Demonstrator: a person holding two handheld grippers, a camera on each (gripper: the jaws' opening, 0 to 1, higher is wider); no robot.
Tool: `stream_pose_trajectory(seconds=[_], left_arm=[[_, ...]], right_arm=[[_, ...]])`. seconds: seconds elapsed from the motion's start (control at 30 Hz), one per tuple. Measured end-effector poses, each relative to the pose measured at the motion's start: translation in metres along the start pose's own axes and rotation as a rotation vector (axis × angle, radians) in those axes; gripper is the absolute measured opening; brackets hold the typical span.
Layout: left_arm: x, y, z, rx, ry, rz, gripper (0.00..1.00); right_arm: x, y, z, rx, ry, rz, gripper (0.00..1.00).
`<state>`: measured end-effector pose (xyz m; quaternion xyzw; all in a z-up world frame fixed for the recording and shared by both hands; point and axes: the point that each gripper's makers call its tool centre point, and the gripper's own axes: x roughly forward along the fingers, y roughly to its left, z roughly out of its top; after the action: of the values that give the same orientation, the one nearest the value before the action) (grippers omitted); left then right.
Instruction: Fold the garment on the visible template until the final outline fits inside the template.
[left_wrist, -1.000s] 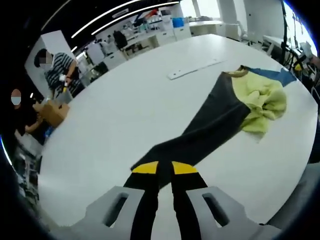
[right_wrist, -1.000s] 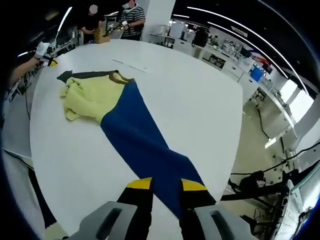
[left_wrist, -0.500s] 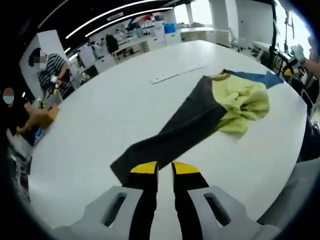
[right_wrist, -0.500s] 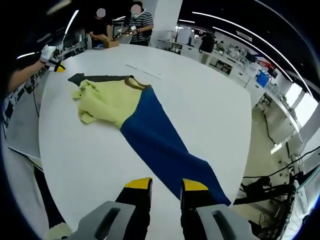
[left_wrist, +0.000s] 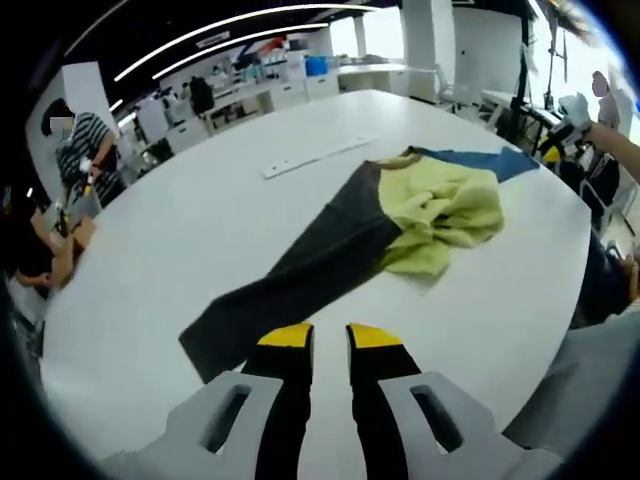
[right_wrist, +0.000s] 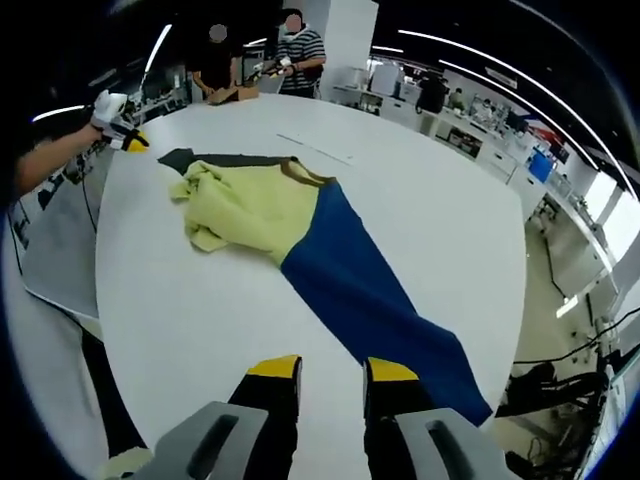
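Lying on the white table (left_wrist: 200, 200), the garment (left_wrist: 420, 205) stretches toward one o'clock beyond the left gripper (left_wrist: 329, 336); both the left and the right gripper (right_wrist: 332, 368) hover slightly spread, empty.

One garment (left_wrist: 400, 215), one white strip (left_wrist: 318, 156), one table (left_wrist: 200, 230), two people (right_wrist: 300, 45).

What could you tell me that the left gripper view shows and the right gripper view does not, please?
Left gripper view: the dark grey sleeve runs full length toward the left gripper, whose jaws stand apart, clear of the cloth. Right gripper view: the blue sleeve runs full length toward the right gripper, also open and empty. Both share the crumpled yellow body of the garment, the white table and the thin white strip beyond the garment.
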<state>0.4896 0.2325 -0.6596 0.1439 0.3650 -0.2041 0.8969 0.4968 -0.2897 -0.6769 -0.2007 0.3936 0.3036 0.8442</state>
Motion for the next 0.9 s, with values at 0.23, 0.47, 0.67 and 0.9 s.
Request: stream_pose_trajectory(seconds=[0.23,0.47,0.67,0.9], left_arm=[[0.007,-0.02,0.001,-0.009,-0.012,-0.041,0.11],[0.015,-0.037,0.001,-0.018,-0.015,-0.074,0.12],[0.021,-0.05,-0.001,-0.015,-0.011,-0.097,0.12],[0.027,-0.064,0.002,-0.014,-0.017,-0.119,0.12]], right_arm=[[0.005,0.013,0.003,-0.013,-0.01,0.024,0.21],[0.012,0.024,0.003,-0.017,-0.018,0.051,0.21],[0.02,0.029,0.005,-0.027,-0.027,0.079,0.21],[0.03,0.045,0.014,-0.044,-0.038,0.115,0.22]])
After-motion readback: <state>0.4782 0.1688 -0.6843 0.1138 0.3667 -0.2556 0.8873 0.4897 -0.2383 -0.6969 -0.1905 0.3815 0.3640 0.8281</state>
